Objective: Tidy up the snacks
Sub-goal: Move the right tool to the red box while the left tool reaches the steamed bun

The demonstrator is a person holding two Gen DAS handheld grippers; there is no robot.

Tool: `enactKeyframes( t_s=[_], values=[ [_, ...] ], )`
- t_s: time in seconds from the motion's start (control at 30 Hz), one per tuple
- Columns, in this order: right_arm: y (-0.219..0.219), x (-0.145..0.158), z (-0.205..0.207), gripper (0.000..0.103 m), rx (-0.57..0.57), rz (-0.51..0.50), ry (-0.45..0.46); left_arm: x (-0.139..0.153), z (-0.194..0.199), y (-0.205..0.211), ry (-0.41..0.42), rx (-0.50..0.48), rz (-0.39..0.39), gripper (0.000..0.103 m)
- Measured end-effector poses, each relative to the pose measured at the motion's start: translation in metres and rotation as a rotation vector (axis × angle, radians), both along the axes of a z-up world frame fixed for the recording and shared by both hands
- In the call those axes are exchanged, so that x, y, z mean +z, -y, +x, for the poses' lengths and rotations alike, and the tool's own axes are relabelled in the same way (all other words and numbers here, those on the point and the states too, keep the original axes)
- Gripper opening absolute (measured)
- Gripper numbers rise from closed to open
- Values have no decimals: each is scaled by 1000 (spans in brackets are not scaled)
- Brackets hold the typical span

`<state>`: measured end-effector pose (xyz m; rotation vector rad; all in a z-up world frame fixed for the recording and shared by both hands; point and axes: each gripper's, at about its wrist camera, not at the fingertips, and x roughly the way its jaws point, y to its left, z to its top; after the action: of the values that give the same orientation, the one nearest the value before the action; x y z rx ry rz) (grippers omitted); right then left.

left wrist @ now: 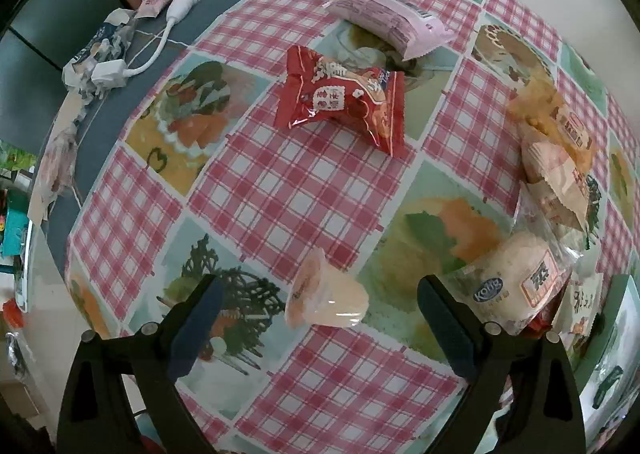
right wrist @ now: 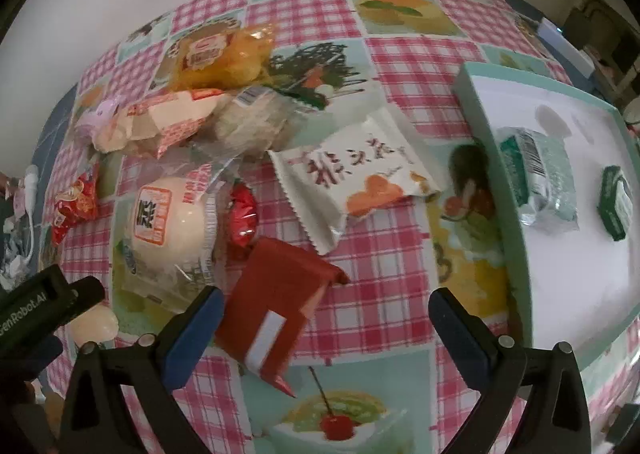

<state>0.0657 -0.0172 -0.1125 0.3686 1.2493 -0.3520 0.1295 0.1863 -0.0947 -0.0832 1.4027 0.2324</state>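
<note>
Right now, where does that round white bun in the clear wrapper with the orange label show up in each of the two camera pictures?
Left wrist view: the white bun lies at lower right, just beyond the left gripper's right-hand finger.
Right wrist view: the same bun lies left of centre, beyond the right gripper's left-hand finger.
Shared landmark: the small jelly cup, centre-bottom in the left view, peeks in at far lower left of the right view.

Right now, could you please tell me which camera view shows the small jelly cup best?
The left wrist view: the jelly cup lies on its side, whole and unobstructed, on the tablecloth. The right wrist view catches only part of it at the lower left, behind the left hand-held gripper.
</note>
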Motion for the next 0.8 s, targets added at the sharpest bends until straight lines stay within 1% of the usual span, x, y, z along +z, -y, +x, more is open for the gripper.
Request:
enactKeyframes(
  t_s=[0.2, 0.27, 0.33, 0.43, 0.5, 0.6, 0.67, 0.8],
  values=[
    [-13, -12, 7, 103, 23, -19, -35, 1, 2, 5, 11, -29, -5, 97],
    [-7, -13, 3, 103, 15, -36, -45, 1, 4, 10, 14, -45, -7, 97],
    [2, -13, 0, 103, 13, -46, -53, 6, 4, 24, 21, -61, -13, 97],
    [10, -17, -3, 103, -1, -39, -70, 9, 4, 32, 36, -83, -26, 97],
    [18, -18, -6, 103, -9, -35, -75, 13, 4, 38, 56, -102, -42, 97],
    [24, -19, -9, 103, -7, -35, -76, 20, 5, 50, 98, -137, -86, 97],
    [30, -19, -11, 103, -6, -35, -79, 26, 6, 62, 125, -176, -115, 97],
    [41, -22, -16, 102, -16, -22, -88, 23, 8, 75, 142, -256, -146, 97]
  ],
)
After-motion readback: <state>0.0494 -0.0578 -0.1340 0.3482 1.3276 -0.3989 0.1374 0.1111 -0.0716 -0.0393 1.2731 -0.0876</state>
